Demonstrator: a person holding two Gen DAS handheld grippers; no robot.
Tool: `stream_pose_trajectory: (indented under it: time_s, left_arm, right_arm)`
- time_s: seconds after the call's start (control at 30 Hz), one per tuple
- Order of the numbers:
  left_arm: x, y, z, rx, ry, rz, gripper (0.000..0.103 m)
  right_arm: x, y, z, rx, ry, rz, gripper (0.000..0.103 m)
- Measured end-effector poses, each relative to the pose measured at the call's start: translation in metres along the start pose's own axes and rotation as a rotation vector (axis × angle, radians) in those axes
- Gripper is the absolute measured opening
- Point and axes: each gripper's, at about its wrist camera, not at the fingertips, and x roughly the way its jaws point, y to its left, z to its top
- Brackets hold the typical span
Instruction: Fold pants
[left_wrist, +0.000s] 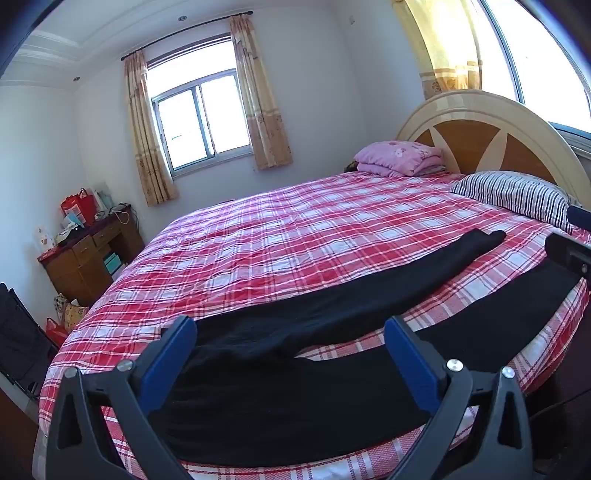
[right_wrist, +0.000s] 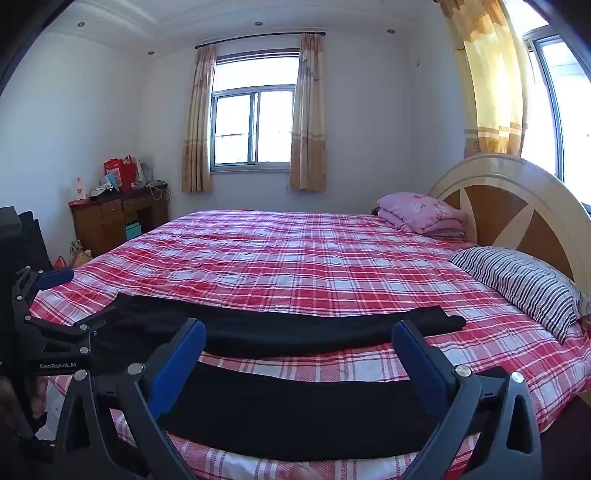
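My black pants (left_wrist: 295, 325) lie spread along the near edge of the bed (left_wrist: 280, 236), one leg angled away toward the striped pillow (left_wrist: 517, 195), the other running along the edge just under me. Both sets of jaws stand wide apart and hold nothing: my left gripper (left_wrist: 290, 354) hangs above the waist end, my right gripper (right_wrist: 299, 358) above the nearer leg, both tipped gently downward. The risk I see is pinching the plaid sheet (left_wrist: 258, 258) together with the cloth, since the fabric lies flat on it. A grab on only one layer would also let the leg sag and wrinkle, and the near leg could slide off the bed's edge
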Motion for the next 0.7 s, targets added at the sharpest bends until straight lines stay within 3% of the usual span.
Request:
stream_pose_trajectory:
  time_s: [0.7]
  left_arm:
    - [-0.0010, 0.0072, 0.0024, -0.021, 0.005, 0.006, 0.103]
  right_arm:
    - [-0.0005, 0.0047, -0.0006, -0.011, 0.004, -0.005, 0.102]
